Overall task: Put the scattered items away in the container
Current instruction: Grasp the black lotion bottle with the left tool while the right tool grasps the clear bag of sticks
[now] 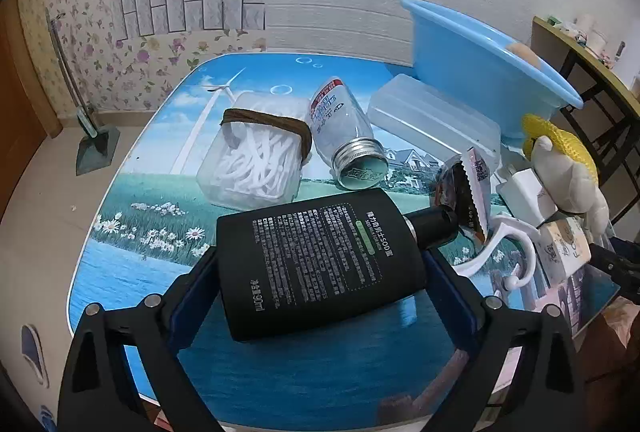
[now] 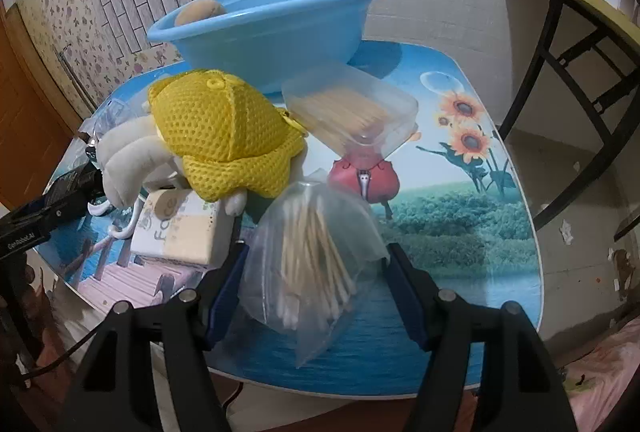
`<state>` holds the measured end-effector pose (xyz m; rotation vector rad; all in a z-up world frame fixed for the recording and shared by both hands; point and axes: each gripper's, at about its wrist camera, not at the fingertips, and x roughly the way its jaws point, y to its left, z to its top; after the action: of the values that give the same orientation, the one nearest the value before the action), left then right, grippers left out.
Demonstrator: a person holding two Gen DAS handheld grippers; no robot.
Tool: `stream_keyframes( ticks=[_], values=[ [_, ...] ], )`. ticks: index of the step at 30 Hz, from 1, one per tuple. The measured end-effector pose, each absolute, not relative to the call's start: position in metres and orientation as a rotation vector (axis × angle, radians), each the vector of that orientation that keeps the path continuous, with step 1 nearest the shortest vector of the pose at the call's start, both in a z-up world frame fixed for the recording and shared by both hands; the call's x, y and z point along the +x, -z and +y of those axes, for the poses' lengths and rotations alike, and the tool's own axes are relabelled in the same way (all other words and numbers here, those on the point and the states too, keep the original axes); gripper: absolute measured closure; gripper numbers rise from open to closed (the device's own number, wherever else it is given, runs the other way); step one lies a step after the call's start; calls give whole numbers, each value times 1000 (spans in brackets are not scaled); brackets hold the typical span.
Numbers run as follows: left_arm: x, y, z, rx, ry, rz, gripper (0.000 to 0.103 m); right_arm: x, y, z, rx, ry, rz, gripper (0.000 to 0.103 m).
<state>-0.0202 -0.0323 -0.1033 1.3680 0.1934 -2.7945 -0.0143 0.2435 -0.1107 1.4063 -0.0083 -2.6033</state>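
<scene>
My left gripper [image 1: 320, 268] is shut on a black flat bottle [image 1: 316, 260] with white print, held sideways over the table's front. The blue basin [image 1: 480, 72] stands at the far right, with a tan round item inside. My right gripper [image 2: 314, 284] has its jaws around a clear bag of cotton swabs [image 2: 312, 260] that rests on the table; the fingers touch the bag's sides. The basin [image 2: 272, 28] stands behind a plush toy in a yellow mesh hat [image 2: 216, 136].
A clear tub of white picks [image 1: 256, 160], a glass jar on its side [image 1: 344, 136], a clear lidded box [image 1: 432, 116], a snack packet [image 1: 468, 188], a white hook [image 1: 504, 252]. A toothpick box [image 2: 348, 112] and a tissue pack [image 2: 180, 228] lie near the plush.
</scene>
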Motion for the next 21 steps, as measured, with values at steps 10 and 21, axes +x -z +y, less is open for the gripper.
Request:
stream_keyframes(
  ticks=[10,21],
  values=[
    [-19,107,-28,1342,2786,92,7,-12,110,240,1370,2627,95,58],
    [-18,105,-35,1342,2818,156,7,-9,102,253,1309,2651,40,76]
  ],
)
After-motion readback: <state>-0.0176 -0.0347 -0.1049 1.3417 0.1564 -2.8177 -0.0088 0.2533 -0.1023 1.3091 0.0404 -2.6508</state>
